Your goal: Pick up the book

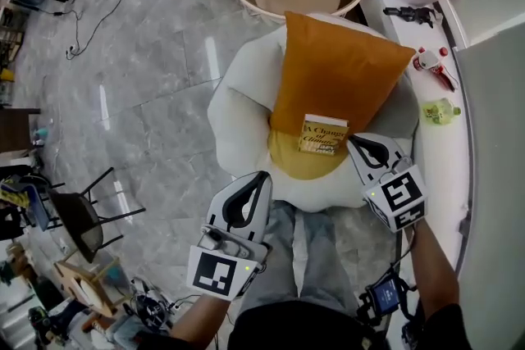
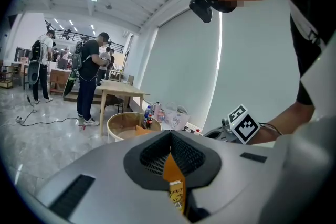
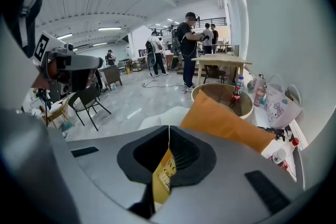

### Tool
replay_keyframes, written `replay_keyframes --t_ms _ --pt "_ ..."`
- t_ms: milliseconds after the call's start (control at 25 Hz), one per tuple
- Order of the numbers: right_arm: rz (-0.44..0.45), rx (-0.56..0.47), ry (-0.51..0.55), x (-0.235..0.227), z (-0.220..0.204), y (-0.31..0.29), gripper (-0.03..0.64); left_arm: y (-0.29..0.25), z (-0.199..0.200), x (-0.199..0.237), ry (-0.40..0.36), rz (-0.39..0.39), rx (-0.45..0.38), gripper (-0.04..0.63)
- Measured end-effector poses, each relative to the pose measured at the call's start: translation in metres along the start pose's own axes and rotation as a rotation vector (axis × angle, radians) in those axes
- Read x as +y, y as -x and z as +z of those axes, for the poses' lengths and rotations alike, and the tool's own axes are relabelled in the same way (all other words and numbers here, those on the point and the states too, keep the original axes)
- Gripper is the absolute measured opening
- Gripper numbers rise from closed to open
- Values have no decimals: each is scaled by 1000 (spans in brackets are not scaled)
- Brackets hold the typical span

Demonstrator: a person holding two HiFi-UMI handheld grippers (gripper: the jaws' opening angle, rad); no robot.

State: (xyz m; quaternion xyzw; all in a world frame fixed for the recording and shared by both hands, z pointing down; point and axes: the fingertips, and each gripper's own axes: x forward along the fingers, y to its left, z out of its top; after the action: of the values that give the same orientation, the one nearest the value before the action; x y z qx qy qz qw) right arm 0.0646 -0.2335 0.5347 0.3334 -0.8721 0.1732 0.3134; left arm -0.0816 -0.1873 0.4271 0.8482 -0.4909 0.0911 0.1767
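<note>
One book (image 1: 323,135) leaning on one cushion (image 1: 340,70); two grippers, both empty with jaws together; left gripper (image 1: 261,176) apart from book; right gripper (image 1: 353,142) just beside it.

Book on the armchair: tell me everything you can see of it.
The book is small, closed, cover up: yellow with dark title print on a paler panel, looks like a paperback. It sits on a yellow cushion, its far edge against the orange pillow, on the white armchair.
</note>
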Motion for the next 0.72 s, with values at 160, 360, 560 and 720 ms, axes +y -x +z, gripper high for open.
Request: replay_keyframes --t_ms 160,360,560,720 --pt "6 33 6 -4 -22 -25 11 -7 -19 6 25 3 13 5" --pt "13 86 0 -11 -48 -48 11 -18 -35 11 47 12 20 5" --pt "44 131 29 -13 -65 -68 81 -25 -42 16 52 4 24 5" --pt "53 160 65 -18 -75 -84 81 -34 -49 20 47 -8 32 5"
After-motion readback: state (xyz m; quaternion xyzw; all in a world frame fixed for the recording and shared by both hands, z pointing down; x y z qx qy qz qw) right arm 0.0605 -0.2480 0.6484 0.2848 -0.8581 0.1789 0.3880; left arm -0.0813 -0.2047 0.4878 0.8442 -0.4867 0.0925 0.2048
